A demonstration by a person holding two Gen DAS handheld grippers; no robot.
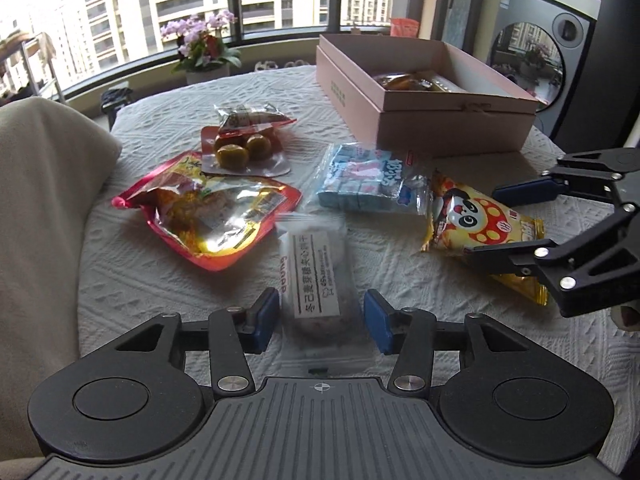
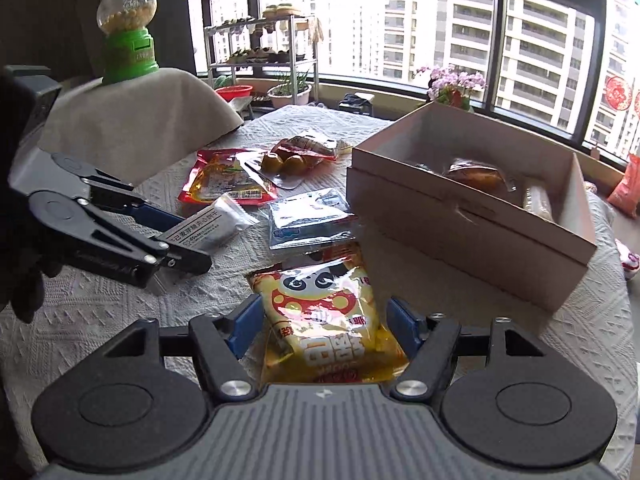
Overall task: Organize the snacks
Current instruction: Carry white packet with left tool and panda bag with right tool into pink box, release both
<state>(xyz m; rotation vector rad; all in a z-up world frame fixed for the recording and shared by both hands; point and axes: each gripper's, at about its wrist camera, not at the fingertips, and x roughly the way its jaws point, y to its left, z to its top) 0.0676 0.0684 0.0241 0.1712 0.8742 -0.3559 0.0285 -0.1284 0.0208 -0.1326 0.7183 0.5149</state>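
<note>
My left gripper [image 1: 322, 318] is open around a clear-wrapped biscuit pack with a white label [image 1: 316, 276], its blue pads beside the pack. My right gripper [image 2: 324, 330] is open around a yellow panda snack bag [image 2: 324, 320], which also shows in the left wrist view [image 1: 476, 224]. The pink cardboard box [image 1: 440, 120] stands open at the back right with wrapped pastries [image 1: 404, 80] inside. A blue candy pack [image 1: 368, 180], a red-yellow pouch [image 1: 208, 212] and a pack of brown balls [image 1: 244, 148] lie on the white tablecloth [image 1: 160, 280].
A beige cushion [image 1: 44, 216] lies at the table's left. A flower pot [image 1: 204, 52] stands by the window behind. A green candy dispenser [image 2: 128, 32] sits on the cushion. A washing machine [image 1: 548, 56] is behind the box.
</note>
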